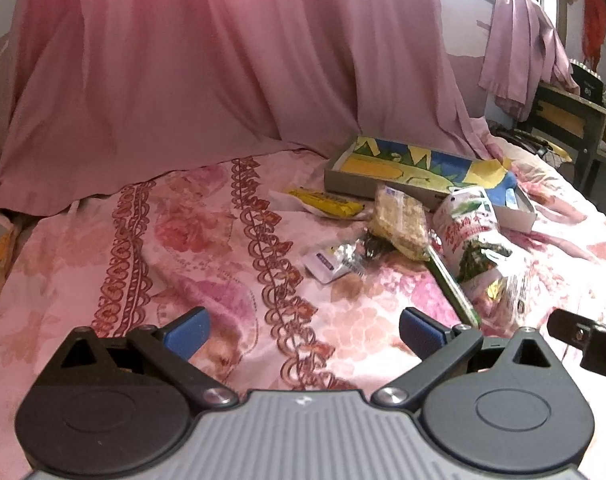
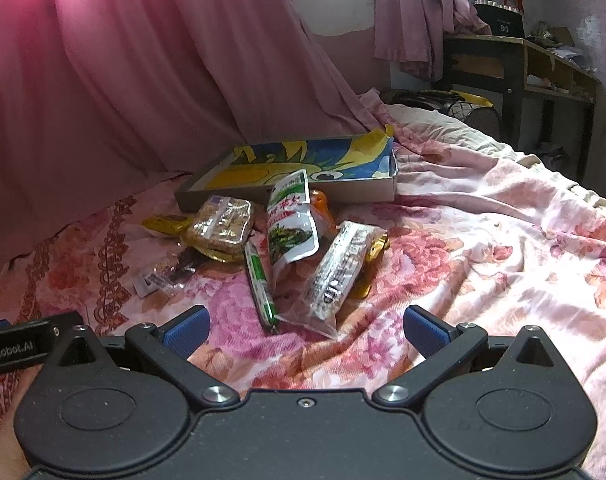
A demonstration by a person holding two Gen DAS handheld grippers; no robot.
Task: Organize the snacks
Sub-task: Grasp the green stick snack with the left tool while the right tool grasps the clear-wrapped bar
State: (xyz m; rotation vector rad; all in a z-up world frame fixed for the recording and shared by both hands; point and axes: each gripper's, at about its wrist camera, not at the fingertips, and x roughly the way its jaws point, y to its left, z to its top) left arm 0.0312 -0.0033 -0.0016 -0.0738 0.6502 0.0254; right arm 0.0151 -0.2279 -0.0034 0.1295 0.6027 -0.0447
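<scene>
Snacks lie in a loose heap on a floral bedspread [image 2: 483, 240], just in front of a shallow cardboard tray [image 2: 391, 184] with a blue-and-yellow cartoon lining. From left to right in the right wrist view: a yellow packet [image 2: 165, 225], a small white sachet [image 2: 145, 280] nearer the camera, a clear pack of brown cracker squares [image 2: 221, 228], a thin green stick [image 2: 261, 284], a green-and-white pouch [image 2: 291, 224] leaning up against the tray wall, a clear printed bag [image 2: 335, 276], and a gold wrapper [image 2: 373, 250] partly under it. Pink curtain [image 2: 123, 80] hangs behind the tray.

Left gripper [image 1: 303, 332] hovers over bare bedspread left of the heap, jaws spread wide and empty. Right gripper [image 2: 305, 330] faces the heap — jaws likewise released, holding nothing, with the stick's near tip and the printed bag's corner just ahead of them.
</scene>
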